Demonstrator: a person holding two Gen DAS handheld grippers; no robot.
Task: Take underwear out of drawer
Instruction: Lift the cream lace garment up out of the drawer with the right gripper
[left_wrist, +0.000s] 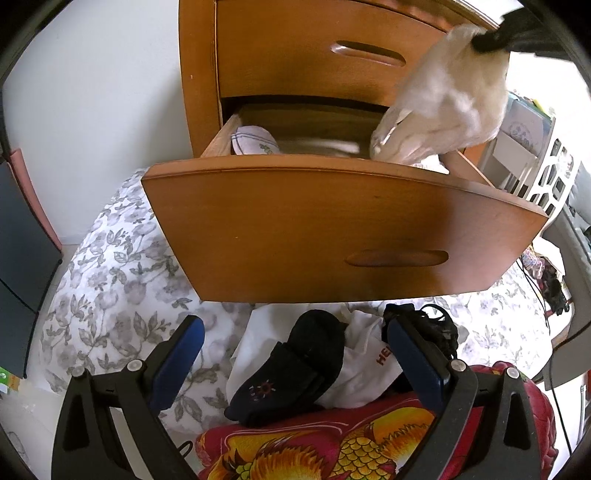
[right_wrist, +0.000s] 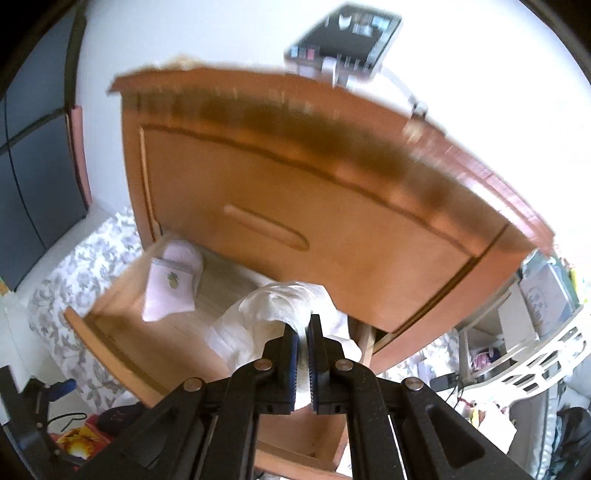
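The wooden drawer (left_wrist: 332, 221) is pulled out of the chest. A cream underwear piece (left_wrist: 443, 110) hangs above its right side, pinched at the top by my right gripper (left_wrist: 491, 40). In the right wrist view my right gripper (right_wrist: 303, 328) is shut on that cream cloth (right_wrist: 273, 310) over the drawer (right_wrist: 110, 332). A folded pale pink item (right_wrist: 171, 286) lies at the drawer's back left, also seen as a folded pale item (left_wrist: 255, 140). My left gripper (left_wrist: 295, 343) is open, low in front of the drawer, above black socks (left_wrist: 291, 369) and a white garment (left_wrist: 362, 369).
A grey floral bedsheet (left_wrist: 110, 266) lies under the drawer. A red and yellow patterned cloth (left_wrist: 332, 443) is near the left gripper. A white lattice basket (left_wrist: 550, 173) stands to the right. The upper drawer (left_wrist: 314, 55) stays closed.
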